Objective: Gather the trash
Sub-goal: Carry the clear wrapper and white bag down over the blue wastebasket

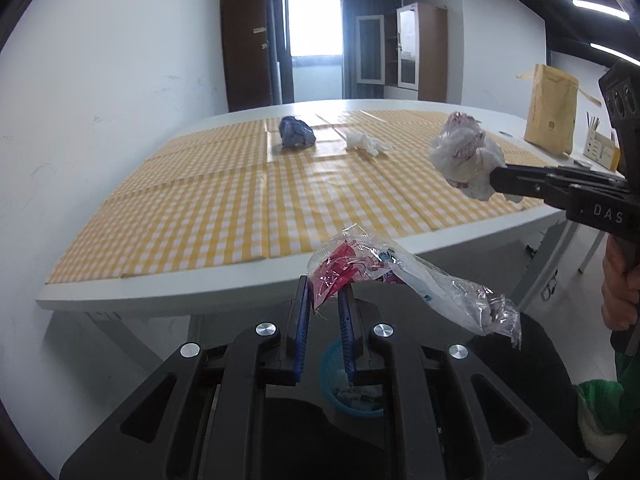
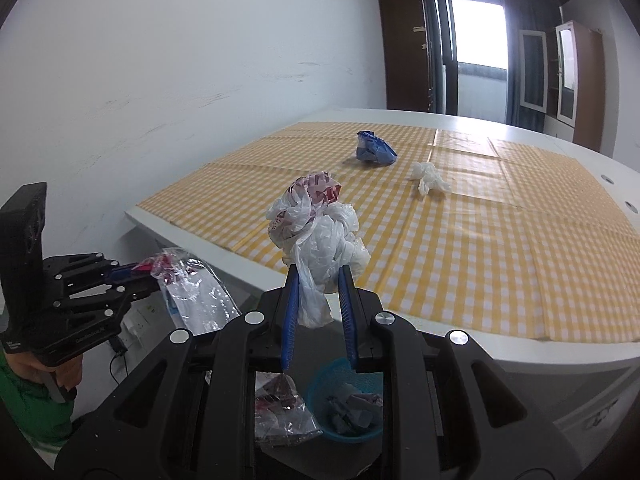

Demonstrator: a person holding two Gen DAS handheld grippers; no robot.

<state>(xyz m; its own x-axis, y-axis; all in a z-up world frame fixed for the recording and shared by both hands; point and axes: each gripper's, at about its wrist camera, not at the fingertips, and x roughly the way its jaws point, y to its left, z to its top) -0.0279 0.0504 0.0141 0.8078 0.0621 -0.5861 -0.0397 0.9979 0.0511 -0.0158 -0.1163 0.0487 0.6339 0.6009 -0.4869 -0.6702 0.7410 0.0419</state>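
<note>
Trash fills both my grippers. My left gripper (image 1: 325, 294) is clamped on a clear crinkled plastic wrapper with red print (image 1: 400, 276), its long axis trailing right and downward past the near edge of the white table with yellow checked cloth (image 1: 224, 200). My right gripper (image 2: 319, 276) pinches a crumpled white plastic bag (image 2: 320, 228), bunched upright above that edge. Below sits a blue round basket (image 2: 344, 404). Far across the open cloth lie a blue wad (image 2: 374, 148) and white tissue (image 2: 428, 176).
</note>
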